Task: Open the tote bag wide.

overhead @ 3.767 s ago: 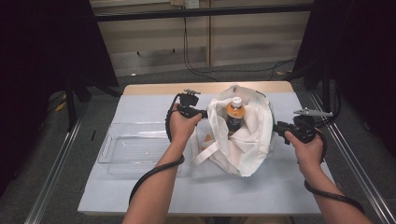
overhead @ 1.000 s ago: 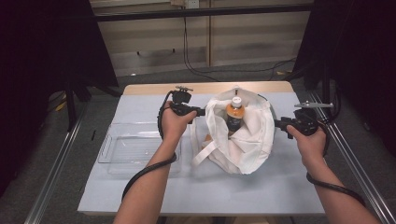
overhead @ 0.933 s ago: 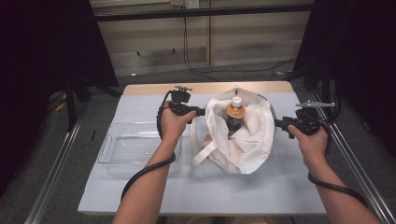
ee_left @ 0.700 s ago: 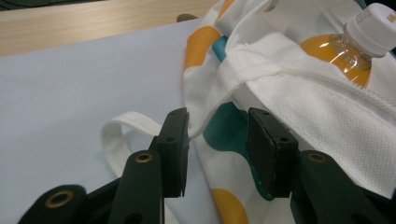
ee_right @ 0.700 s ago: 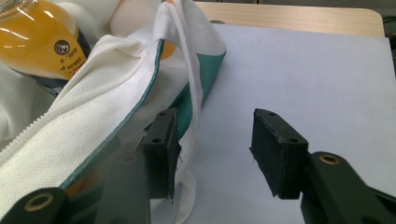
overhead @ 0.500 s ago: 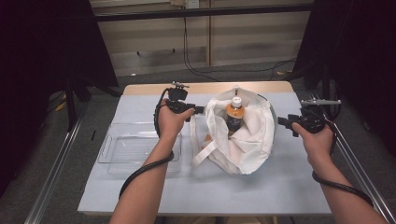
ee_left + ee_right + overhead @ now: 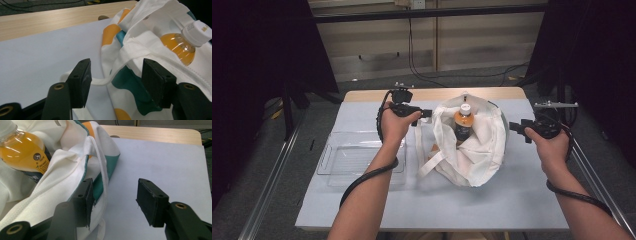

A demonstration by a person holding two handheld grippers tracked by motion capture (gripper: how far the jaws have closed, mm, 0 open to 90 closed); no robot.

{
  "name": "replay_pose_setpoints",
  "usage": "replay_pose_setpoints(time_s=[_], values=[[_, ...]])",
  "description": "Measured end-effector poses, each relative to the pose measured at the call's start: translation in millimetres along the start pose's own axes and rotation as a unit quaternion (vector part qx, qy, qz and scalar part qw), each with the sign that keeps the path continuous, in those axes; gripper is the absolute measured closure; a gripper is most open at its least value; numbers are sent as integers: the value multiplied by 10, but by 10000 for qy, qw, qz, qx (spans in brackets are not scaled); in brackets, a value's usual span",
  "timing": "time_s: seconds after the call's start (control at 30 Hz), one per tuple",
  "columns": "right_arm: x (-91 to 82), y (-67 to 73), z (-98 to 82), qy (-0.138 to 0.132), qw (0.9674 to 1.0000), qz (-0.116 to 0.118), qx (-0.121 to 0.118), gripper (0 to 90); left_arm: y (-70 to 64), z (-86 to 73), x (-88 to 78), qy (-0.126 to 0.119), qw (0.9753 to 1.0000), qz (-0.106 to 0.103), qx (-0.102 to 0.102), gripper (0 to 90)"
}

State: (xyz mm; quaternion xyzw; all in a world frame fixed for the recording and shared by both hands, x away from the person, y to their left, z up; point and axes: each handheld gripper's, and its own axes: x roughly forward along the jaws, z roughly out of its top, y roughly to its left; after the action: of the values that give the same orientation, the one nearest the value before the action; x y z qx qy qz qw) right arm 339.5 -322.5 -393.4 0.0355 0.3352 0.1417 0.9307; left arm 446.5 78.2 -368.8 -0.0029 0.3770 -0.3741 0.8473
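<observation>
White cloth bag is being let go, its orange drink bottle standing inside.
Left gripper and right gripper have just been opening, jaws released; backing away level is avoiding snagging the handles.

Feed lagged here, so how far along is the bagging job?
Done: the bottle stands inside the cloth bag. In hand: the left gripper and right gripper have just been opening, fingers off the cloth. Left: the clear tray looks empty; maybe just withdraw.
</observation>
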Motion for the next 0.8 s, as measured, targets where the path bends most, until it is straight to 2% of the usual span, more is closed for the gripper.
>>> replay_pose_setpoints(time_s=[0.03,0.07,0.1,0.17,0.23,0.47,0.7,0.73,0.8], values=[[-3,7,13,6,10000,-8,13,478,-19,8,13,-81,10000,29,-49,393],[-3,13,28,-5,10000,4,-16,478,-16,20,9,-42,10000,28,26,386],[-6,21,42,-8,10000,-5,-4,475,-29,31,15,-89,10000,13,-36,382],[-2,38,81,-42,10000,25,-19,468,-46,50,22,-78,10000,19,25,357],[1,53,103,-54,10000,41,-30,467,-69,65,51,-133,9999,-21,-17,352],[7,97,157,-93,9999,127,-53,465,-93,82,118,-116,9999,-60,-29,341],[106,167,162,22,9995,308,-43,452,-93,78,173,-151,9998,-113,-44,341],[161,191,152,134,9992,386,-20,458,-89,80,173,-164,9998,-125,-71,335],[200,209,147,141,9988,462,-20,480,-81,90,175,-144,9998,-137,-84,324]])
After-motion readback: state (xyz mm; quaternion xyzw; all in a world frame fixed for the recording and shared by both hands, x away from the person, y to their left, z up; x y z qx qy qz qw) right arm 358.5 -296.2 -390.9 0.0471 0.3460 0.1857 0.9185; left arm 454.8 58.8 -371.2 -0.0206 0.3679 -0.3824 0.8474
